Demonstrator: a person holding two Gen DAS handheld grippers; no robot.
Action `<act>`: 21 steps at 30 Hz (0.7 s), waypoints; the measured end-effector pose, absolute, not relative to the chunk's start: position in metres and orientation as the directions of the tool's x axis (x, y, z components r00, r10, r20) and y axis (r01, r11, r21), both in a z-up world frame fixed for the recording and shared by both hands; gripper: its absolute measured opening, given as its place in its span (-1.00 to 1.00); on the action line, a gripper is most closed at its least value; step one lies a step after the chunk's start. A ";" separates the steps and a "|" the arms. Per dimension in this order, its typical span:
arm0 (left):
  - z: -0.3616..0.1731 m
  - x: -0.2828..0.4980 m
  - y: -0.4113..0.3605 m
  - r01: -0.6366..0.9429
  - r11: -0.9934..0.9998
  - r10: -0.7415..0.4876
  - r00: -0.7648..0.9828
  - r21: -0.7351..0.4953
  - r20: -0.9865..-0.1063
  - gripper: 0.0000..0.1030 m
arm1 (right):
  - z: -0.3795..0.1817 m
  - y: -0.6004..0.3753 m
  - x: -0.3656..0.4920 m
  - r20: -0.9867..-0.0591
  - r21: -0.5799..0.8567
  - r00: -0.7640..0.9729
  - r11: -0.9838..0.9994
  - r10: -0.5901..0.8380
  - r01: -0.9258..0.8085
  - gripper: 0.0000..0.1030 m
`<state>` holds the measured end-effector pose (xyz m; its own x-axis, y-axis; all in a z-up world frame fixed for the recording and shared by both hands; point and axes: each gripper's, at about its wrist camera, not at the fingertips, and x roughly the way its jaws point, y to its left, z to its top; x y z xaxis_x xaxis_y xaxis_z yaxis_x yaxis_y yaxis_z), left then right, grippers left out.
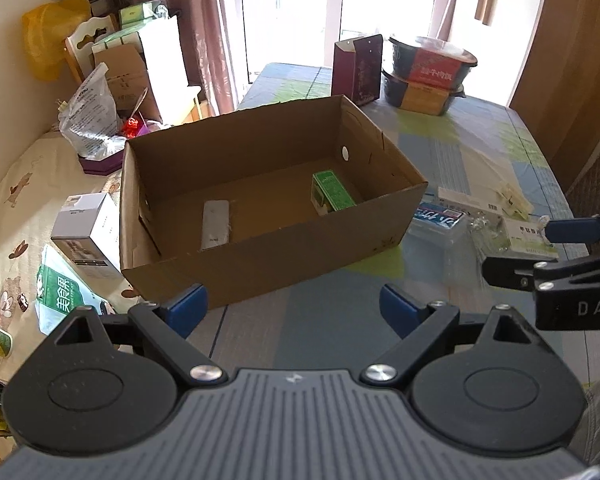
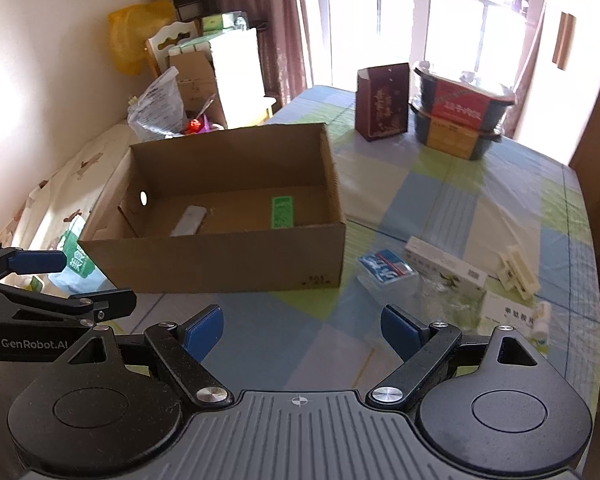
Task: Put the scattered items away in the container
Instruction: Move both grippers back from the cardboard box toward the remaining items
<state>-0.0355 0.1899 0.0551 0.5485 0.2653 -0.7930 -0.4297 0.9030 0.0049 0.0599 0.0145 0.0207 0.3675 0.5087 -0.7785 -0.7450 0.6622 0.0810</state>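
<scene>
An open cardboard box (image 1: 284, 252) (image 2: 220, 264) stands on the checked tablecloth. Inside lie a green carton (image 1: 332, 192) (image 2: 282, 210) and a pale flat remote-like item (image 1: 216, 224) (image 2: 190, 220). To the box's right lie a blue tissue pack (image 1: 436, 218) (image 2: 386, 268), a long white box (image 2: 444, 266), a white medicine box (image 1: 530, 236) (image 2: 506, 312), clear plastic wrap (image 1: 486, 232) and cream clips (image 1: 514, 200) (image 2: 518, 274). My left gripper (image 1: 294, 308) is open and empty before the box. My right gripper (image 2: 302, 326) is open and empty, low beside the scattered items.
At the table's far end stand a dark red box (image 2: 382, 104) and two stacked black food tubs (image 2: 460, 116). Left of the cardboard box are a white-grey carton (image 1: 86, 236), a green-printed bag (image 1: 66, 300) and a plastic bag (image 1: 88, 116). A chair with stacked boxes stands behind.
</scene>
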 end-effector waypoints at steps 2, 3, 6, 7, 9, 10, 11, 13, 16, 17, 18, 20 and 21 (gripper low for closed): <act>0.054 -0.035 0.188 -0.429 0.903 0.266 0.547 0.006 -0.794 0.77 | 0.021 0.010 0.060 -0.779 0.078 0.370 0.664 0.506 -0.744 0.77; 0.054 -0.035 0.187 -0.429 0.903 0.266 0.546 0.008 -0.794 0.77 | 0.021 0.009 0.059 -0.779 0.075 0.372 0.665 0.505 -0.743 0.77; 0.053 -0.035 0.183 -0.424 0.906 0.266 0.545 0.012 -0.795 0.77 | 0.021 0.003 0.058 -0.777 0.066 0.383 0.670 0.499 -0.740 0.77; 0.052 -0.035 0.182 -0.421 0.907 0.265 0.546 0.014 -0.795 0.77 | 0.021 0.001 0.058 -0.776 0.066 0.385 0.672 0.499 -0.738 0.77; 0.051 -0.033 0.180 -0.412 0.911 0.260 0.547 0.015 -0.796 0.77 | 0.019 -0.005 0.058 -0.777 0.065 0.393 0.684 0.492 -0.726 0.77; 0.050 -0.031 0.178 -0.407 0.913 0.257 0.547 0.016 -0.797 0.77 | 0.018 -0.009 0.058 -0.777 0.065 0.398 0.691 0.487 -0.720 0.77; 0.049 -0.030 0.177 -0.401 0.916 0.254 0.547 0.016 -0.798 0.77 | 0.017 -0.012 0.058 -0.778 0.064 0.402 0.698 0.483 -0.714 0.77; 0.047 -0.027 0.173 -0.387 0.922 0.244 0.548 0.016 -0.800 0.77 | 0.014 -0.019 0.059 -0.779 0.064 0.410 0.711 0.474 -0.701 0.77; 0.042 -0.020 0.166 -0.358 0.933 0.225 0.552 0.015 -0.803 0.77 | 0.011 -0.030 0.059 -0.781 0.063 0.422 0.730 0.461 -0.681 0.77; 0.040 -0.017 0.164 -0.348 0.937 0.218 0.553 0.015 -0.804 0.77 | 0.010 -0.034 0.059 -0.781 0.062 0.426 0.736 0.456 -0.674 0.77; 0.038 -0.014 0.161 -0.336 0.942 0.211 0.554 0.016 -0.805 0.77 | 0.008 -0.039 0.061 -0.782 0.060 0.434 0.748 0.447 -0.661 0.77; 0.033 -0.008 0.154 -0.310 0.951 0.193 0.556 0.014 -0.808 0.77 | 0.005 -0.050 0.063 -0.785 0.057 0.450 0.774 0.425 -0.630 0.77; 0.031 -0.004 0.151 -0.295 0.955 0.182 0.557 0.011 -0.810 0.77 | 0.002 -0.057 0.065 -0.788 0.060 0.455 0.788 0.414 -0.613 0.77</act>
